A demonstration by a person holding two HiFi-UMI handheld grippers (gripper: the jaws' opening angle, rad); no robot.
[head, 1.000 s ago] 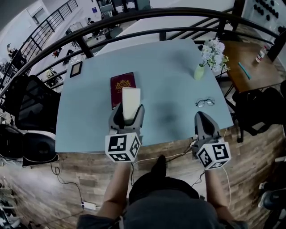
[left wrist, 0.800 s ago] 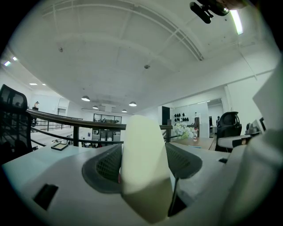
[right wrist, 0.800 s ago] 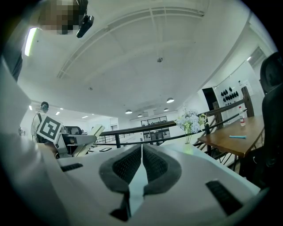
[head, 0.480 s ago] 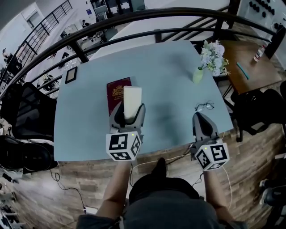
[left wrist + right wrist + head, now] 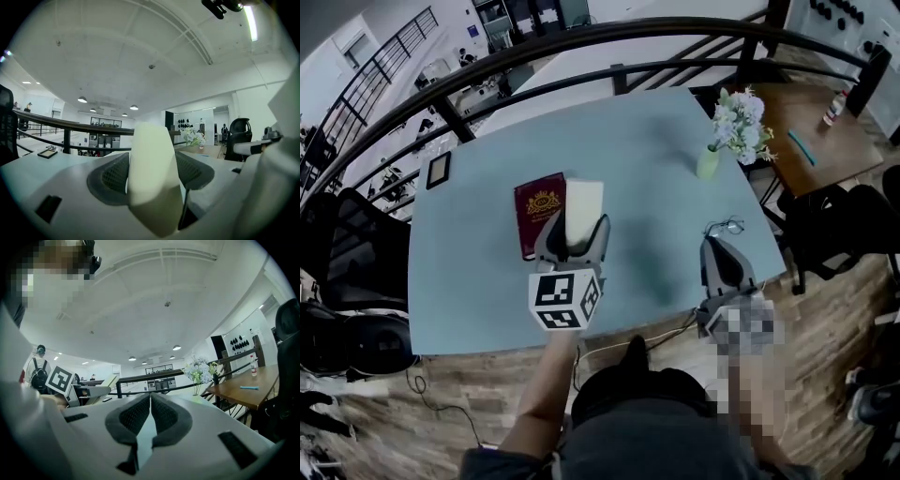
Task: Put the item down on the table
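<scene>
My left gripper (image 5: 577, 236) is shut on a cream-white flat block (image 5: 582, 210), which sticks up and forward out of the jaws above the light blue table (image 5: 637, 169). In the left gripper view the block (image 5: 152, 176) fills the gap between the dark pads (image 5: 112, 178), raised well above the tabletop. A dark red passport (image 5: 537, 211) lies flat on the table just left of the block. My right gripper (image 5: 719, 261) hovers near the table's front right, its jaws closed together with nothing held (image 5: 150, 414).
A black-framed small tablet (image 5: 438, 170) lies at the table's far left. A vase of flowers (image 5: 724, 136) stands at the far right and a pair of glasses (image 5: 724, 228) lies just ahead of my right gripper. A curved black railing (image 5: 609, 42) runs behind the table.
My left gripper has lifted and shifted slightly forward with the block, now overlapping the passport's right edge in the view. The right gripper has stayed about where it was.
</scene>
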